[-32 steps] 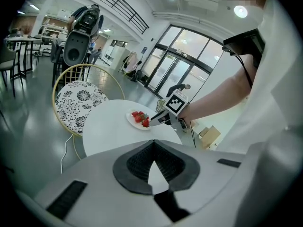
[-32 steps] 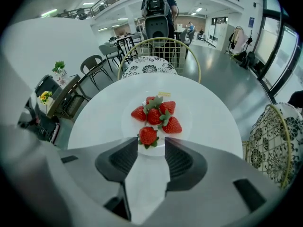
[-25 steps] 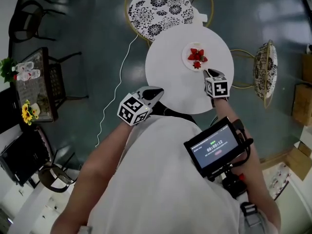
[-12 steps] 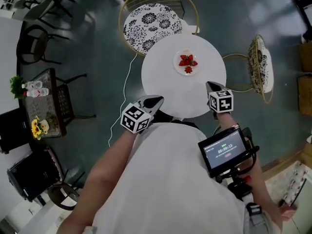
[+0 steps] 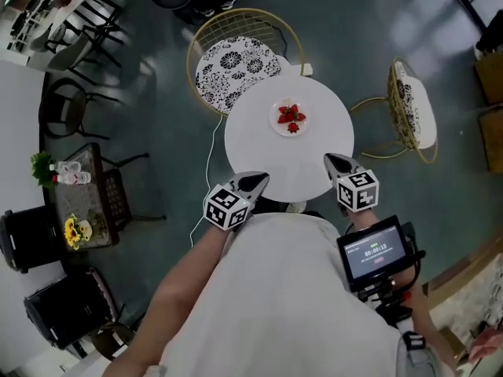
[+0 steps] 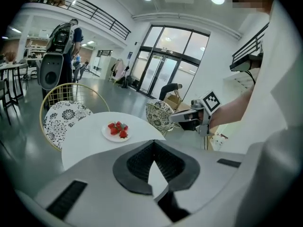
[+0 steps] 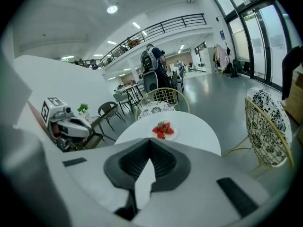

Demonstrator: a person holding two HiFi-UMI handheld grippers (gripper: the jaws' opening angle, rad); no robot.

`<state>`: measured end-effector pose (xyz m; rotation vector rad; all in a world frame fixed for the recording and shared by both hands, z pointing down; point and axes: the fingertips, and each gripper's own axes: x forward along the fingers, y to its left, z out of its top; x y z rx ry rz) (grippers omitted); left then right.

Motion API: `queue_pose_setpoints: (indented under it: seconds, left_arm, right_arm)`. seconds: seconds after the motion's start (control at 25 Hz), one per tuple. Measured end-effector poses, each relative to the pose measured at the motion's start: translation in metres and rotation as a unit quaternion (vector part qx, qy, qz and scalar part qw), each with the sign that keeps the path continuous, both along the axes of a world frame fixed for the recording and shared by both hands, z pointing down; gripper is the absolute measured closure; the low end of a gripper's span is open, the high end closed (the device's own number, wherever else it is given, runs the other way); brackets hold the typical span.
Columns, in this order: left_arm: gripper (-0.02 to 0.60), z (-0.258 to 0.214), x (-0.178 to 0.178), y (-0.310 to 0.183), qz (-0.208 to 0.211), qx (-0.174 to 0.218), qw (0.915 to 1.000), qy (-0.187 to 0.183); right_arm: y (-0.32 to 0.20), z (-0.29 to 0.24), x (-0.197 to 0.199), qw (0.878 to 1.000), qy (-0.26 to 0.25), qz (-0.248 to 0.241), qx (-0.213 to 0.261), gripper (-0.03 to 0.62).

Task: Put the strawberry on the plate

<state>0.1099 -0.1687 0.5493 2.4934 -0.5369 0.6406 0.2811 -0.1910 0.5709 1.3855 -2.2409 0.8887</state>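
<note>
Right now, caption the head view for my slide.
Strawberries on the plate, round white table; left gripper and right gripper shut, empty, at its near edge.

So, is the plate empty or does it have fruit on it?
Not empty: a small cluster of red strawberries lies on the white plate, which sits on the round white table.
</note>
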Motion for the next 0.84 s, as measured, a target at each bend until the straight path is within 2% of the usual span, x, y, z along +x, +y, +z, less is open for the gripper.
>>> queue_pose_setpoints:
  seconds: [0.24, 0.48, 0.68, 0.84]
  left_arm:
    - [0.578, -0.005, 0.013, 0.011, 0.009, 0.014, 0.9999, 0.001]
    - [0.578, 0.003, 0.013, -0.002, 0.029, 0.041, 0.9986, -0.016]
    - [0.578, -0.016, 0.031, 0.007, 0.028, 0.041, 0.9987, -0.012]
    - [0.578, -0.013, 0.035, 0.010, 0.029, 0.039, 0.9987, -0.015]
  right_arm:
    - [0.028, -0.020, -0.005, 0.999, -0.037, -0.002, 0.033, 0.589]
    - [0.022, -0.015, -0.016, 0.996, -0.073, -0.006, 0.054, 0.589]
    - [0.033, -0.034, -0.004, 0.995, -0.079, -0.008, 0.056, 0.589]
    - [0.035, -0.037, 0.002, 0.995, -0.078, -0.013, 0.058, 0.589]
